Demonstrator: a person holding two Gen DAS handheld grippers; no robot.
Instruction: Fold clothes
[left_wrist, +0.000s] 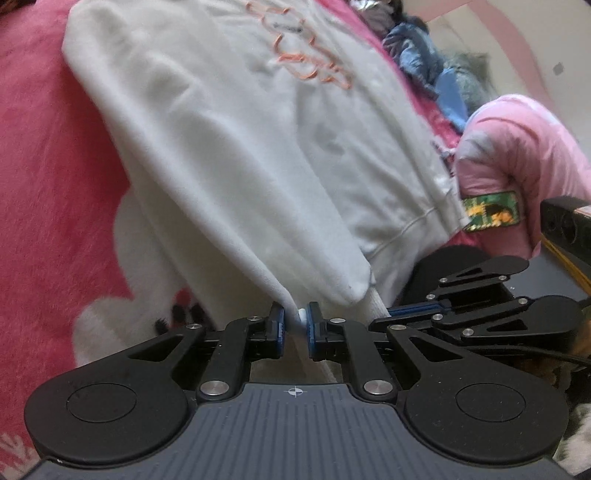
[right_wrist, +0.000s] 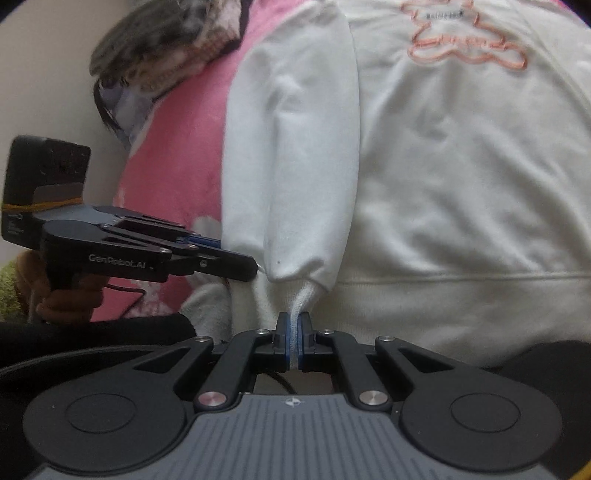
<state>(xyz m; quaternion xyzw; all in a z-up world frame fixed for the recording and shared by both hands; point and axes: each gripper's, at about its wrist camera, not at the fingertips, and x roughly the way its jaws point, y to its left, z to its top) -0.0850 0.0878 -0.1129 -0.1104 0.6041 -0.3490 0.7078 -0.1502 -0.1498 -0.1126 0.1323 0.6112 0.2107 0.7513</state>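
The right gripper (right_wrist: 294, 339) pinches the ribbed cuff (right_wrist: 301, 297) of a white sweatshirt (right_wrist: 443, 177) on a pink blanket (right_wrist: 173, 155), the left gripper (right_wrist: 236, 264) gripping the sleeve (right_wrist: 291, 166) alongside.

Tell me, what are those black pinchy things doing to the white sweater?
A person is folding a white sweatshirt that lies on a pink blanket. They hold a gripper in each hand. The right gripper has its fingers shut on the ribbed cuff of one sleeve. The left gripper pinches the fabric at the same sleeve end, right beside it. The sleeve lies along the sweatshirt's side, not yet folded in.
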